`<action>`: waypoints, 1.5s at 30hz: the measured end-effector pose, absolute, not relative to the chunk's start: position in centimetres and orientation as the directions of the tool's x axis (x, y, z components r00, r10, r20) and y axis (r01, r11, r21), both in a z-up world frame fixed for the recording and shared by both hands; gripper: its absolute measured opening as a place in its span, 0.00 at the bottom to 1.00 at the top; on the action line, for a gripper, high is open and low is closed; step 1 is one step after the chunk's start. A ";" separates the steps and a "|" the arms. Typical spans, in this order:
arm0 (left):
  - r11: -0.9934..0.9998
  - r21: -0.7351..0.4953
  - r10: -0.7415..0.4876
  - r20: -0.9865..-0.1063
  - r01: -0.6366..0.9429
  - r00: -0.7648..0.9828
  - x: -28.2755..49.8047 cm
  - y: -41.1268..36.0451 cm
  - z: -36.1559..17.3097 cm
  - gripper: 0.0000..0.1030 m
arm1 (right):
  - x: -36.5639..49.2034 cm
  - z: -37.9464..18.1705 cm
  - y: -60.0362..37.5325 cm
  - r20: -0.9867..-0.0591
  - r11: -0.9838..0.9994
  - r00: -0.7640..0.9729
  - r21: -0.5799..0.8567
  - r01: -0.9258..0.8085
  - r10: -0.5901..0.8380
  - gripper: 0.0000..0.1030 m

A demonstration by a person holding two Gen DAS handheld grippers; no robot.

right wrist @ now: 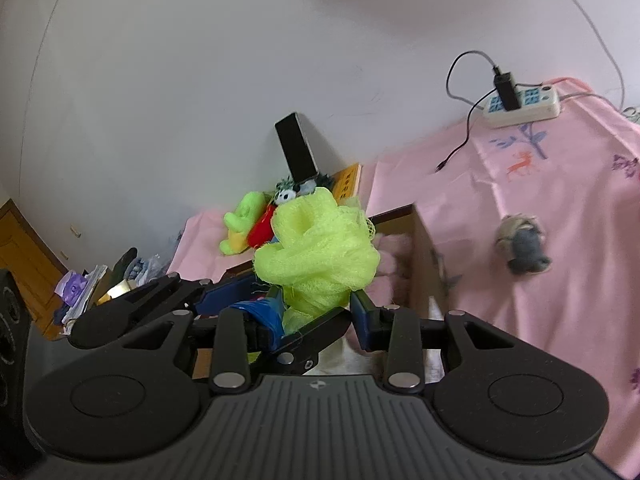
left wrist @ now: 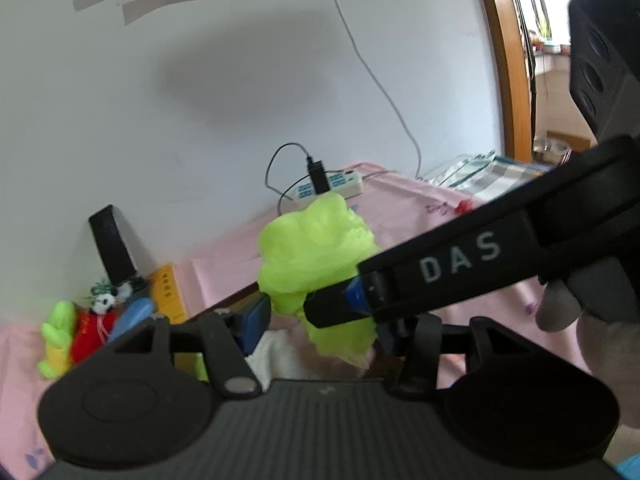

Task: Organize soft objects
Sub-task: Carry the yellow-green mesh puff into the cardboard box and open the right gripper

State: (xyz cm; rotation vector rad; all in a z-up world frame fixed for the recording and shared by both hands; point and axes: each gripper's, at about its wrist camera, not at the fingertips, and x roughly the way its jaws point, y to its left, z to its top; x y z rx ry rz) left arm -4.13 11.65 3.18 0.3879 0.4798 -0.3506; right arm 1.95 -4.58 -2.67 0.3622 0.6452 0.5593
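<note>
A lime-green mesh bath sponge (left wrist: 316, 256) is held up over the pink-covered table. In the left wrist view my left gripper (left wrist: 320, 316) has its blue pads on either side of the sponge's lower part, and the right gripper crosses in from the right, its tip pressed into the same sponge. In the right wrist view the sponge (right wrist: 320, 252) sits between my right gripper's (right wrist: 316, 312) fingers, with the left gripper coming in from the left. A pile of plush toys (left wrist: 80, 324) lies at the left; it also shows behind the sponge in the right wrist view (right wrist: 244, 224).
A cardboard box (right wrist: 420, 248) stands below the sponge. A white power strip (right wrist: 520, 106) with a black plug lies at the back of the pink cloth (right wrist: 560, 240). A grey plush (right wrist: 524, 248) lies on the cloth at right. A black block (right wrist: 296, 152) leans on the wall.
</note>
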 end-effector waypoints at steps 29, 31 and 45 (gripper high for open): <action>0.843 0.272 -0.227 -0.602 0.463 0.766 -3.6 13.9 0.0 0.63 | 3.2 -2.6 -4.5 -0.494 0.787 0.648 0.547 -0.287 0.580 0.23; 0.835 0.287 -0.226 -0.599 0.470 0.768 -3.6 13.5 -0.2 0.63 | 3.6 -1.7 -4.1 -0.443 0.767 0.669 0.559 -0.315 0.597 0.23; 0.825 0.233 -0.268 -0.639 0.514 0.721 -2.8 14.1 -1.3 0.63 | 7.2 -4.4 0.2 -0.565 0.769 0.534 0.553 -0.321 0.629 0.20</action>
